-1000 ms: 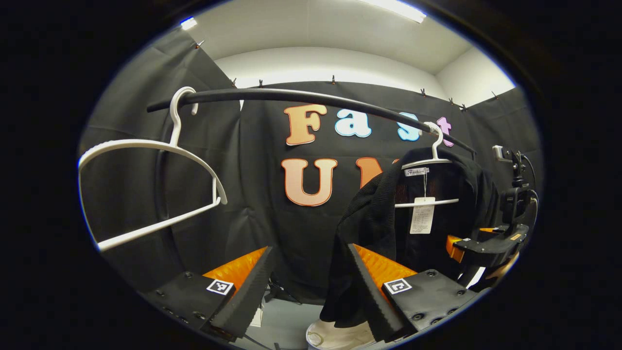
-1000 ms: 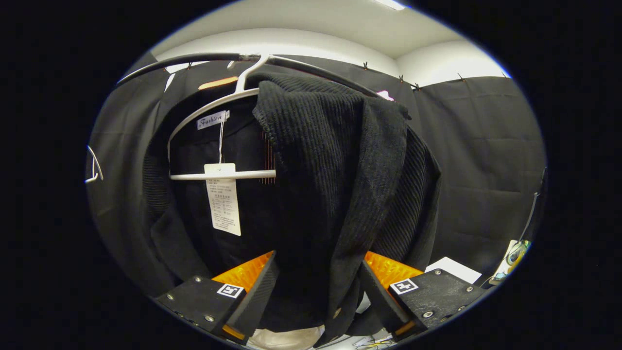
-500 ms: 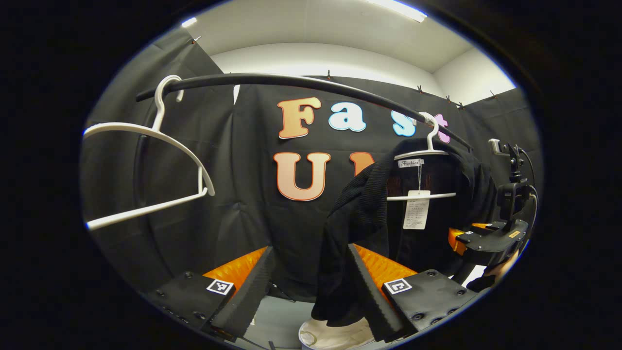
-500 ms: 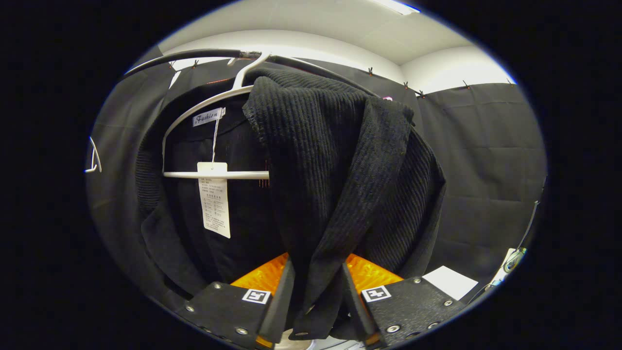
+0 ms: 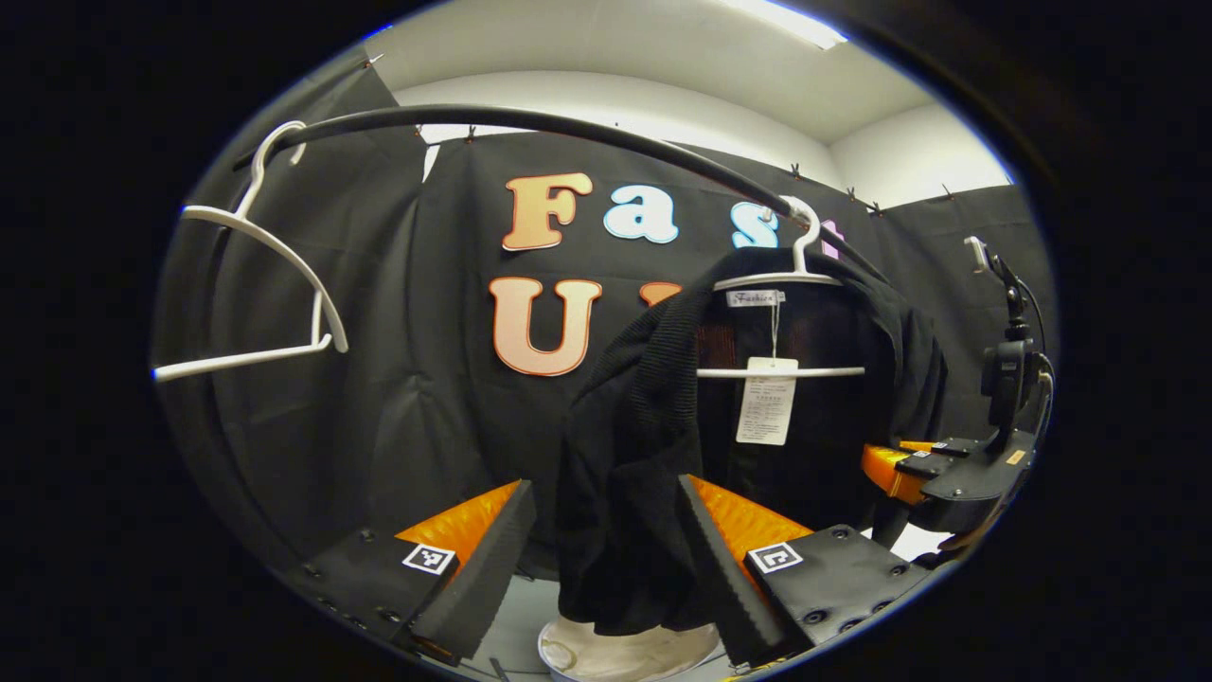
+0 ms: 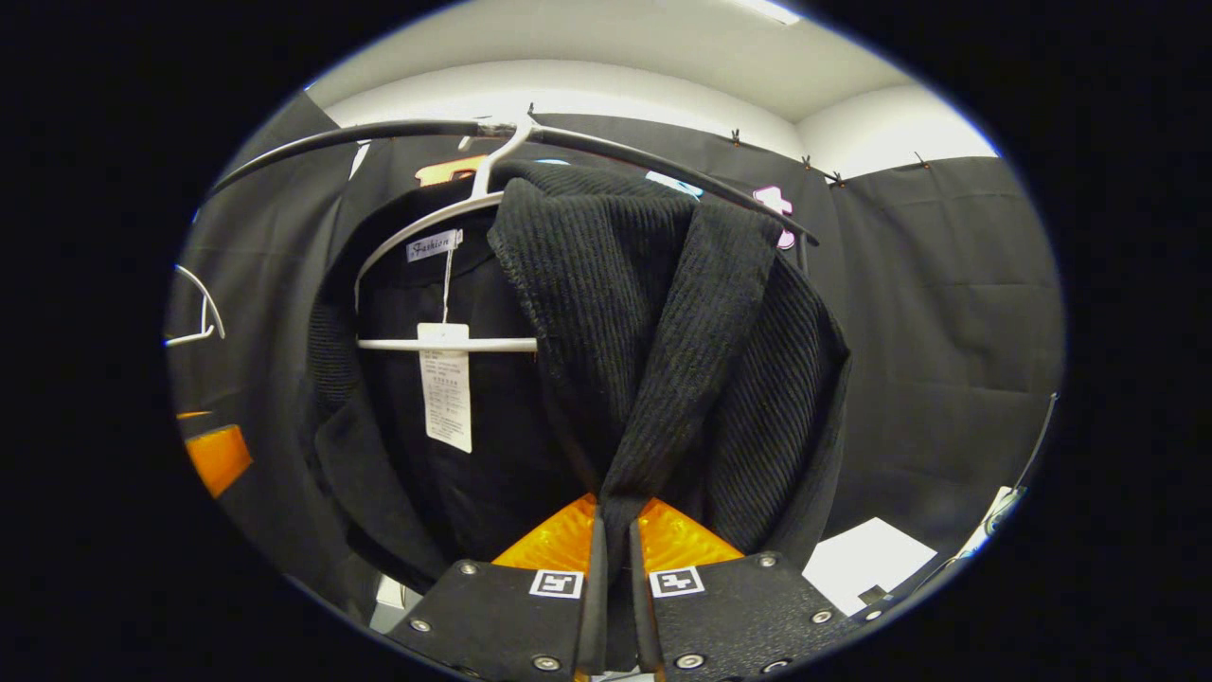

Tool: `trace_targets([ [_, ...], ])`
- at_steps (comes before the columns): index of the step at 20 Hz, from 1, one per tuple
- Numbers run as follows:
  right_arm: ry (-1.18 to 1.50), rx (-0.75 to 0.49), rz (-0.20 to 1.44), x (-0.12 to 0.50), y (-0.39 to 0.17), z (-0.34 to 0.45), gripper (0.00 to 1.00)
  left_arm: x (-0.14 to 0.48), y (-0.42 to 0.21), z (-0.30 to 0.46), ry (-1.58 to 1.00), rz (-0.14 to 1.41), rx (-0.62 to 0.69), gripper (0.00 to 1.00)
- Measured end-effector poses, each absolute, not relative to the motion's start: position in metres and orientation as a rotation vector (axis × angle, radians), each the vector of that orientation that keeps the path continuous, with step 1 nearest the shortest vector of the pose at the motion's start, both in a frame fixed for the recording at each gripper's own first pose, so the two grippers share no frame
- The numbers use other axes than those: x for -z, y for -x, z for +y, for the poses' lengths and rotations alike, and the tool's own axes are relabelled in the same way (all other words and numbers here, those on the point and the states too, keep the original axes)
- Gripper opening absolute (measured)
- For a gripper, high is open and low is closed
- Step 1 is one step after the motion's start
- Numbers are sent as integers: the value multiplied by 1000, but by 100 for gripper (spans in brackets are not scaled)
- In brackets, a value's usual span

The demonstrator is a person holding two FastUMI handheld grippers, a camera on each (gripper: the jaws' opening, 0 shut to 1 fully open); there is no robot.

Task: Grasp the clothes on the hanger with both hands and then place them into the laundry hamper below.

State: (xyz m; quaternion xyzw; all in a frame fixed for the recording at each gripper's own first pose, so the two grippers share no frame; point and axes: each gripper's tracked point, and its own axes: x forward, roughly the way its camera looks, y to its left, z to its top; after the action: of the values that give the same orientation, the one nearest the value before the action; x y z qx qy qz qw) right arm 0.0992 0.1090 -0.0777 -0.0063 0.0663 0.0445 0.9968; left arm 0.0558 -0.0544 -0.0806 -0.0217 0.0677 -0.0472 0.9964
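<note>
The black cardigan [image 6: 663, 322] hangs lengthwise downward, right hand-held gripper [image 6: 614, 568] clamped on its front edge, left hand-held gripper [image 5: 606, 549] spread apart.

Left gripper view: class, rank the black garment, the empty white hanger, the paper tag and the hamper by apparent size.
1. black garment
2. empty white hanger, though it hangs nearer the camera, so its size is unsure
3. hamper, partly hidden, so unsure
4. paper tag

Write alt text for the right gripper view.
The right gripper has its jaws shut on the front edge of a black ribbed cardigan that hangs on a white hanger from a black rail. A white paper tag dangles inside the cardigan.
</note>
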Motion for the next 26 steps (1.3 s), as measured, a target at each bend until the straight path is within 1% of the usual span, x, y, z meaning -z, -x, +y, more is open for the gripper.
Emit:
trace_targets([
  [1, 8, -96, 133, 77, -96, 109, 9, 83, -58, -60, 45, 141, 108, 100],
  [2, 5, -100, 135, 76, -93, 108, 8, 86, -59, -66, 51, 146, 122, 100],
  [3, 1, -103, 136, 75, -90, 107, 0, 89, -61, -72, 61, 151, 136, 96],
  [4, -2, -105, 138, 74, -87, 106, 0, 94, -64, -81, 70, 156, 149, 96],
  [5, -5, -106, 138, 73, -84, 104, 6, 98, -67, -87, 77, 163, 158, 96],
  [6, -8, -107, 138, 72, -81, 102, 5, 103, -72, -93, 81, 171, 165, 93],
  [7, -12, -106, 137, 70, -78, 99, 5, 109, -78, -97, 84, 179, 171, 96],
  [9, -16, -105, 138, 68, -74, 96, 5, 123, -87, -101, 94, 196, 176, 96],
  [10, -18, -104, 136, 66, -71, 93, 5, 129, -92, -102, 101, 204, 173, 93],
  [11, -20, -104, 134, 62, -68, 90, 5, 136, -97, -102, 106, 213, 166, 96],
  [12, -22, -103, 130, 59, -66, 88, 5, 143, -101, -100, 110, 223, 158, 96],
  [13, -23, -101, 125, 56, -64, 85, 4, 150, -106, -99, 114, 231, 152, 100],
  [15, -23, -93, 113, 47, -59, 77, 4, 159, -115, -102, 114, 233, 155, 93],
  [16, -22, -89, 107, 44, -57, 73, 4, 162, -118, -104, 107, 230, 158, 97],
  [18, -23, -84, 99, 38, -54, 68, 4, 167, -125, -111, 103, 228, 172, 96],
  [19, -25, -82, 96, 37, -53, 66, 4, 169, -129, -113, 106, 232, 174, 93],
  [20, -26, -80, 95, 36, -53, 64, 4, 170, -132, -113, 108, 238, 172, 93],
  [21, -29, -78, 92, 33, -53, 62, 0, 172, -135, -113, 109, 243, 169, 97],
  [22, -32, -76, 87, 31, -53, 59, 3, 176, -140, -114, 111, 249, 169, 93],
  [23, -33, -72, 82, 28, -53, 57, 3, 178, -143, -116, 114, 256, 172, 95],
  [24, -36, -68, 76, 25, -54, 53, 3, 177, -143, -117, 112, 259, 171, 89],
  [25, -42, -63, 68, 18, -53, 49, 2, 175, -145, -114, 100, 260, 162, 75],
  [26, -50, -57, 58, 11, -52, 42, 2, 176, -147, -109, 86, 261, 154, 65],
])
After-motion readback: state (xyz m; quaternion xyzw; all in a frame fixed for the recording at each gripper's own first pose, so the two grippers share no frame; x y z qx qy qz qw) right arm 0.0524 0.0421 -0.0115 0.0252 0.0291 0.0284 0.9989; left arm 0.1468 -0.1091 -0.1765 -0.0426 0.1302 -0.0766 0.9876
